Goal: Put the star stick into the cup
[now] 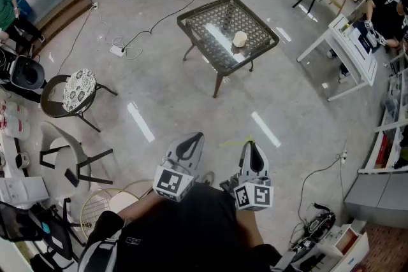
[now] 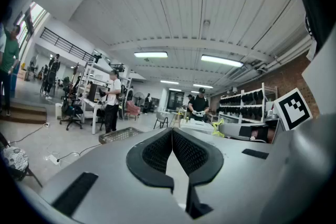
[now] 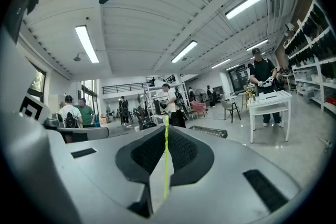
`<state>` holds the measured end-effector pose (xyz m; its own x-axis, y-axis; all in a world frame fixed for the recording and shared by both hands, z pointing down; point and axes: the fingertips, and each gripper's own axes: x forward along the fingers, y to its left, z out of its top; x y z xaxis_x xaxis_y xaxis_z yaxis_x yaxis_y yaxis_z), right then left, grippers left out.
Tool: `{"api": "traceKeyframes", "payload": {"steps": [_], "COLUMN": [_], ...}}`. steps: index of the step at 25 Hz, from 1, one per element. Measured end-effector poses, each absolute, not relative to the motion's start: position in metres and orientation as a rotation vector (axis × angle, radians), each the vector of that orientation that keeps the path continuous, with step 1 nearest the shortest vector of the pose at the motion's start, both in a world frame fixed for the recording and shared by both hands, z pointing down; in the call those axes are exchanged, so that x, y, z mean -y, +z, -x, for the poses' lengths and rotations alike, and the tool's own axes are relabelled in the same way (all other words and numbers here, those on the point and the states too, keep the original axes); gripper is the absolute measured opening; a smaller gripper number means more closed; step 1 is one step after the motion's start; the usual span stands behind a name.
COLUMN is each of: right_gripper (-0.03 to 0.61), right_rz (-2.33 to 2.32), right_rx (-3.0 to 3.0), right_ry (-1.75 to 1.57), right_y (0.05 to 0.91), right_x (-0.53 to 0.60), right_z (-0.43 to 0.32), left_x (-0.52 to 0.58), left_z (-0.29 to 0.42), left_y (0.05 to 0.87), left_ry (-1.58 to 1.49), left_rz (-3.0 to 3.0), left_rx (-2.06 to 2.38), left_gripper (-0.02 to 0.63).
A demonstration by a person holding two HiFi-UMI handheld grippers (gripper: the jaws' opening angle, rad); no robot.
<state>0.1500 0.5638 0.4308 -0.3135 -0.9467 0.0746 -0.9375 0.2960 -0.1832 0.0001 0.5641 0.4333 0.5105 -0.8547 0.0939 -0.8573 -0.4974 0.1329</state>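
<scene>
The job was only at its start. The right gripper (image 1: 250, 144) had its jaws pressed shut on the star stick (image 3: 166, 155). The thin yellow-green stick stood straight up between them. So the picking up looked done.

The left gripper (image 1: 194, 137) had its jaws pressed together too, but nothing was between them.

Both grippers were close to the person's body, well apart from the mesh table (image 1: 199, 47). The cup (image 1: 240, 39) stood on top of that table, near its middle. It looked like nothing was in it, but it was too small to be sure.

What was left, I think: walk over to the table, hold the stick above the cup, and put it in.

Now the count. There was one star stick, one cup, one mesh table and two grippers. Only one gripper had something in it. There were also a few chairs to the left of the table and some white desks to the right of it.
</scene>
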Motion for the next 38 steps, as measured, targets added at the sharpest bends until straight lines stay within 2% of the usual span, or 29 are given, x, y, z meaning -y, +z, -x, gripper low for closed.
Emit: {"api": "traceKeyframes", "payload": {"steps": [12, 25, 38], "right_gripper": [0.018, 0.018, 0.018], "right_rz": [1.84, 1.887, 1.852], "right_rx": [-2.472, -2.436, -2.457], "right_ry": [-0.284, -0.294, -0.347], "right_y": [0.431, 0.441, 0.459], "right_x": [-0.555, -0.537, -0.445], "right_z": [-0.127, -0.071, -0.073], "left_x": [-0.553, -0.532, -0.451], "left_z": [0.022, 0.074, 0.062], "left_y": [0.437, 0.45, 0.475], "left_ry": [0.019, 0.007, 0.059], "left_rz": [-2.59, -2.595, -2.558], "left_rx": [1.459, 1.39, 1.349], "left_gripper": [0.017, 0.017, 0.017]}}
